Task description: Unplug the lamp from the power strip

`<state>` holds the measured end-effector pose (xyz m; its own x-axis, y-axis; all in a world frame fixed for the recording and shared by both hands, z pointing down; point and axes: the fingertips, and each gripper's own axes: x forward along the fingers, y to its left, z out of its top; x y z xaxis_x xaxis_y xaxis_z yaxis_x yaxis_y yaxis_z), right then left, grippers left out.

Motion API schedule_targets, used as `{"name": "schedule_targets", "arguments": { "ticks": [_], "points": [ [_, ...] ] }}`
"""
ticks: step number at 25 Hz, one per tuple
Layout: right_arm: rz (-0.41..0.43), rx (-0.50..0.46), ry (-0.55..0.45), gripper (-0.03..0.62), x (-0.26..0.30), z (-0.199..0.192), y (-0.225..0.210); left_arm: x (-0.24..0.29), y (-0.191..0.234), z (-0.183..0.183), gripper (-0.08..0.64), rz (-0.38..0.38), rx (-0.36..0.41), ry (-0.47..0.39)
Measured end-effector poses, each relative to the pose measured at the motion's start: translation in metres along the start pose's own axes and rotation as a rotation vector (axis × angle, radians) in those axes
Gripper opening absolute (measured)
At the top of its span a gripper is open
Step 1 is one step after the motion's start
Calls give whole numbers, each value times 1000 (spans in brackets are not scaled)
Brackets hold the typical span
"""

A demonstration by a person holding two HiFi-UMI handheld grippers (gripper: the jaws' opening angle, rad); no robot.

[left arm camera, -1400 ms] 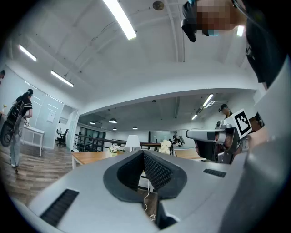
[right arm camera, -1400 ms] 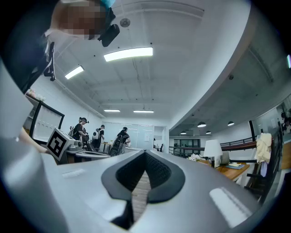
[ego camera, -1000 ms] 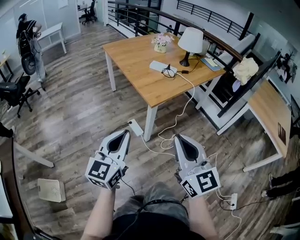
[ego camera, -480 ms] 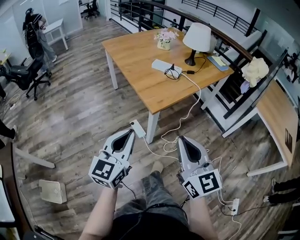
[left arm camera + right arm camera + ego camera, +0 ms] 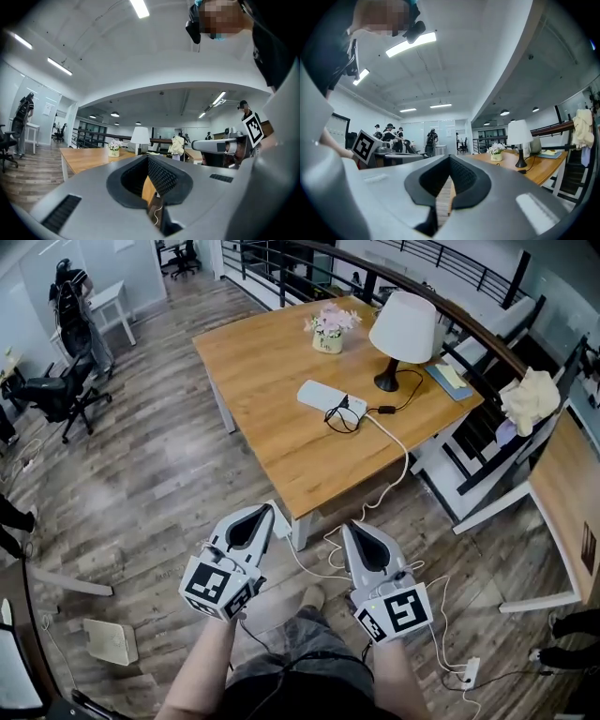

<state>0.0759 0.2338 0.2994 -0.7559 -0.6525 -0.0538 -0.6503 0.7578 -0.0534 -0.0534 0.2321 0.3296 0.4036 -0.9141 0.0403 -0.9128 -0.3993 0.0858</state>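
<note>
A white-shaded lamp (image 5: 403, 324) stands on the far right of the wooden table (image 5: 272, 362). Its black cord runs to a black plug (image 5: 346, 409) in the white power strip (image 5: 326, 397) at mid-table. A white cable (image 5: 401, 470) drops from the strip over the table's edge to the floor. My left gripper (image 5: 263, 511) and right gripper (image 5: 349, 528) are held level side by side, short of the table's near corner, both shut and empty. The lamp (image 5: 139, 136) shows beyond the left gripper (image 5: 148, 158), and the lamp (image 5: 520, 133) stands right of the right gripper (image 5: 450, 158).
A pot of pink flowers (image 5: 328, 329) stands left of the lamp. Loose white cables and a floor socket block (image 5: 469, 671) lie by my right foot. A black chair with a cloth (image 5: 530, 395) and a second desk (image 5: 562, 484) stand right. An office chair (image 5: 56, 395) is far left.
Both grippers have moved forward together towards the table, which now sits nearer and larger in the head view. Their jaws look the same as before.
</note>
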Motion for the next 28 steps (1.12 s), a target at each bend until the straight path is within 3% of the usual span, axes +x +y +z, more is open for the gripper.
{"name": "schedule_targets", "arguments": {
  "ticks": [9, 17, 23, 28],
  "points": [
    [-8, 10, 46, 8, 57, -19, -75, 86, 30, -5, -5, -22, -10, 21],
    [-14, 24, 70, 8, 89, -31, -111, 137, 46, -8, -5, -35, -18, 28],
    [-59, 37, 97, 8, 108, -37, -130, 168, 55, -11, -5, -109, -25, 23],
    [-146, 63, 103, 8, 132, -43, -153, 205, 73, -11, -5, -191, -12, 40]
  ]
}}
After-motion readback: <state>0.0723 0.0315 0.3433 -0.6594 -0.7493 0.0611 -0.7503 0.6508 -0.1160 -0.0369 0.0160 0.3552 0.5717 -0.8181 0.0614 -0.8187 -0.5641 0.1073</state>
